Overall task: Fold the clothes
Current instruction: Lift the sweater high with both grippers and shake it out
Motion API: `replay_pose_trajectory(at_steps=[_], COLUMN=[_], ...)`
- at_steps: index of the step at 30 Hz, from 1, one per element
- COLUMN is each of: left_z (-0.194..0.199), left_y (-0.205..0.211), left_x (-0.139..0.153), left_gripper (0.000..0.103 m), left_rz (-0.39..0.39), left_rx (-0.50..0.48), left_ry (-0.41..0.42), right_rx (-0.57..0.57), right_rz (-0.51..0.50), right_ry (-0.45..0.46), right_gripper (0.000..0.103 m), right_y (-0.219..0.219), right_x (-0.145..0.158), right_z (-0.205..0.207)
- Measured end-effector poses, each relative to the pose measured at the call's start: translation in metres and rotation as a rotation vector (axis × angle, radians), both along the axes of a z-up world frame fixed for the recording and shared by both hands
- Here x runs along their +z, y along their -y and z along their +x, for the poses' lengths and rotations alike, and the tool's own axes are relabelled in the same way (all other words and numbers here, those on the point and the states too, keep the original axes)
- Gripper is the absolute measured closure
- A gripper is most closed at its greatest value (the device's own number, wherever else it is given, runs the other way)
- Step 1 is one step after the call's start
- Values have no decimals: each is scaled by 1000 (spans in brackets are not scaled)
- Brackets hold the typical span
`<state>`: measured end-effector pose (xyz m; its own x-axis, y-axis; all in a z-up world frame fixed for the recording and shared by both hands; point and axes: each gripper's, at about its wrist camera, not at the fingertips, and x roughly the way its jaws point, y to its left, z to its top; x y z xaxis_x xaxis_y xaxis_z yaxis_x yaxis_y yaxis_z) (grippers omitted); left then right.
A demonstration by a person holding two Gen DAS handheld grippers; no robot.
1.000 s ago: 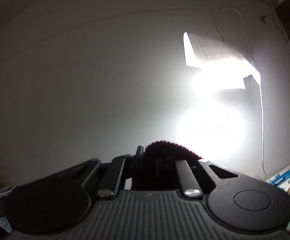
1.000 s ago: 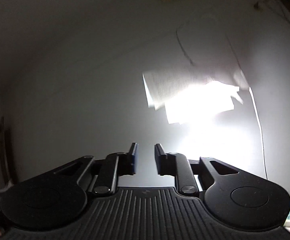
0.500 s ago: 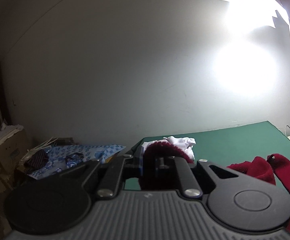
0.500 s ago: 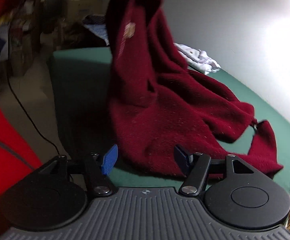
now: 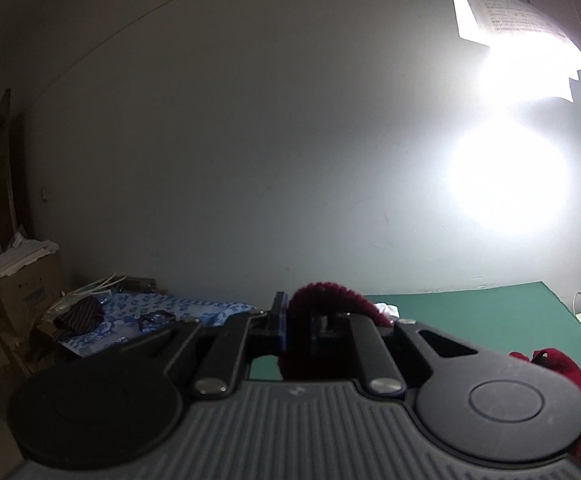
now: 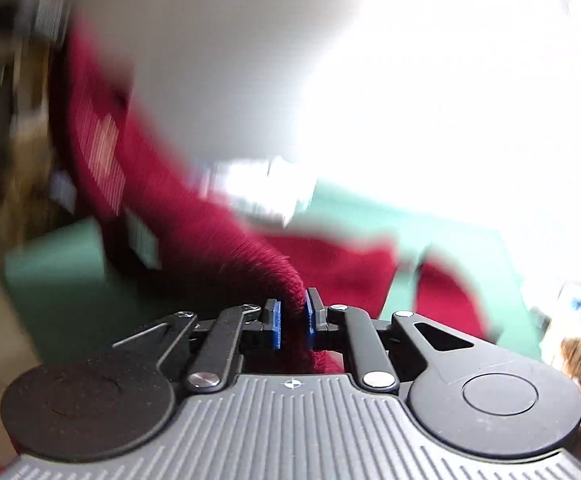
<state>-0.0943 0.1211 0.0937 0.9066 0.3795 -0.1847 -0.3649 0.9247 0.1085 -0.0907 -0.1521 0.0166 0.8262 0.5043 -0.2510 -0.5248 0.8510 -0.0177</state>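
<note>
Right wrist view shows the right gripper [image 6: 293, 322] with its blue pads [image 6: 276, 323] just closed, pinching a ribbed edge of the maroon sweater [image 6: 194, 232]. In the left wrist view, the left gripper [image 5: 300, 326] clamps another bunched fold of the same sweater. Two separate grips probably serve to spread the garment before laying it flat. From the right pinch the knit climbs up and leftward, so its long axis looks to run between the grippers, though blur hides its full shape. Its remainder trails rightward onto the green table [image 6: 58, 272]. A white garment [image 5: 386, 310] lies farther back.
</note>
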Motion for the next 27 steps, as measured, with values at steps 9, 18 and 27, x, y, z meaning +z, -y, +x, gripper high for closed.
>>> replay_pose_trajectory(at_steps=[9,18,27], left_z=[-58,-58,7], left_y=[18,34,18], left_x=[114,184,155], left_gripper=[92,92,92], left_rz=[113,166,166], left_rx=[-12,24,20], left_ry=[310,448,297], right_rx=[-89,-120,-266], right_rz=[439,531,461], right_ry=[478,644,492], right_gripper=[93,93,93], right_y=[45,35,1], right_x=[191,267,243], right_z=[-28,-26,39])
